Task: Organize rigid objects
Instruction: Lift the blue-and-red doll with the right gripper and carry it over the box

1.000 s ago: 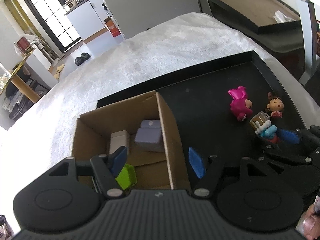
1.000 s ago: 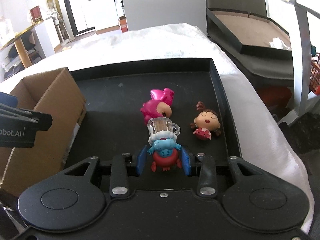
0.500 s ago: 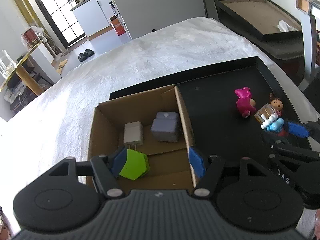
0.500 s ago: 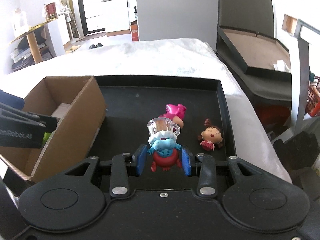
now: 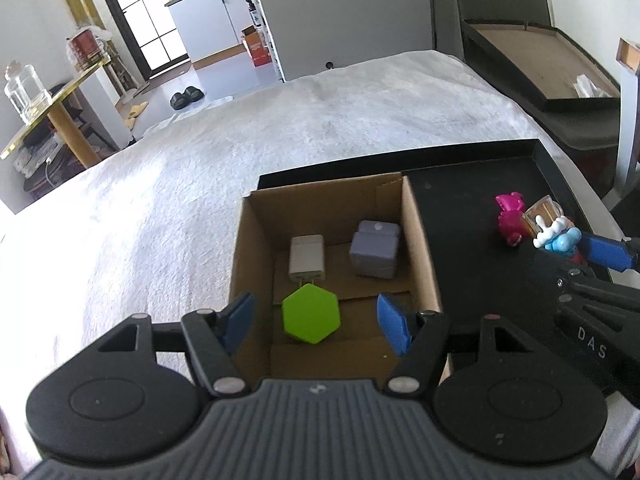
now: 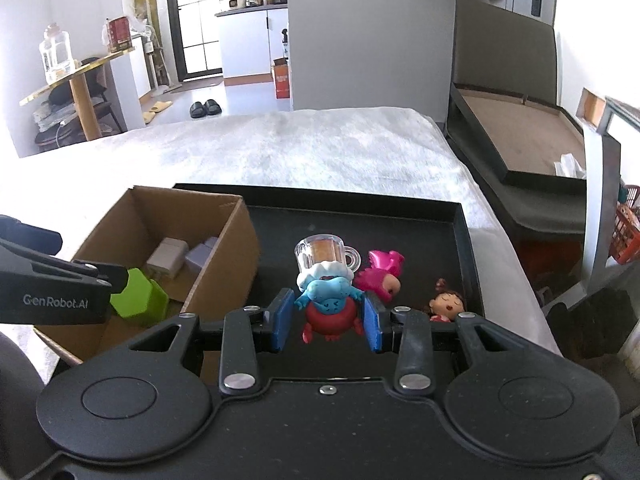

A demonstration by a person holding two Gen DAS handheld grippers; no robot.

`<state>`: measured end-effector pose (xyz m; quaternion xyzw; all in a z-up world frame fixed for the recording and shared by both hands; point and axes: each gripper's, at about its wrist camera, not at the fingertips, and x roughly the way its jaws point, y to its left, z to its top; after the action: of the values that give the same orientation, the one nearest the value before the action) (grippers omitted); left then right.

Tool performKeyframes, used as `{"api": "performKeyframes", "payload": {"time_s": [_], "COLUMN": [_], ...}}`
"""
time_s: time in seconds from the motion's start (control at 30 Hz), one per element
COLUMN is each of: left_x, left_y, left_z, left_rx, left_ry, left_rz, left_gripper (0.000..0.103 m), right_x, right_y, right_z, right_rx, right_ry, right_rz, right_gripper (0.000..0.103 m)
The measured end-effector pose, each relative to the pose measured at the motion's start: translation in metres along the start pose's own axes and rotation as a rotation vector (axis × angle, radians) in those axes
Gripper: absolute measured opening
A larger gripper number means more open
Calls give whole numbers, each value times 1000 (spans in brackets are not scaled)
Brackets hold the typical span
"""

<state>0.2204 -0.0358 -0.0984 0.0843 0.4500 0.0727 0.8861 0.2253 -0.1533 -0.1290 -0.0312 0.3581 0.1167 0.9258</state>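
The right gripper (image 6: 326,316) is clenched on a blue-and-red figurine (image 6: 326,300) with a mug on its head, held above the black tray (image 6: 464,240); judging by the filled box (image 6: 236,240), boxing it is the step in hand. Next it must travel over the box wall and let go. The left gripper (image 5: 316,320) hangs released above the green hexagon (image 5: 311,314) lying in the box. Only the right view shows the sleeping doll (image 6: 446,304) beside the pink figure (image 6: 378,276).

Black slippers (image 6: 205,108) on floor; glass jar (image 6: 56,59) on side table (image 6: 80,70).
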Motion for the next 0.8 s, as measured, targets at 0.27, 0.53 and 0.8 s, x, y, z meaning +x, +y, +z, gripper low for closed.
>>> {"api": "performKeyframes", "payload": {"time_s": [0.27,0.53,0.8], "left_x": [0,4,11], "left_y": [21,41,60], "left_z": [-6,-13,-21], "left_rx": [-43,-87,-133], "left_ry": [4,7,13], "left_rz": [-17,-37,-62], "left_gripper": [67,67,66], "right_x": [-6,-8,-6], "right_y": [18,34,54], "right_z": [7,11,17], "right_rx": [-39,-69,-105], "right_ry": [0,6,12], "right_rz": [-2,-9,-6], "right_gripper": [37,37,37]}}
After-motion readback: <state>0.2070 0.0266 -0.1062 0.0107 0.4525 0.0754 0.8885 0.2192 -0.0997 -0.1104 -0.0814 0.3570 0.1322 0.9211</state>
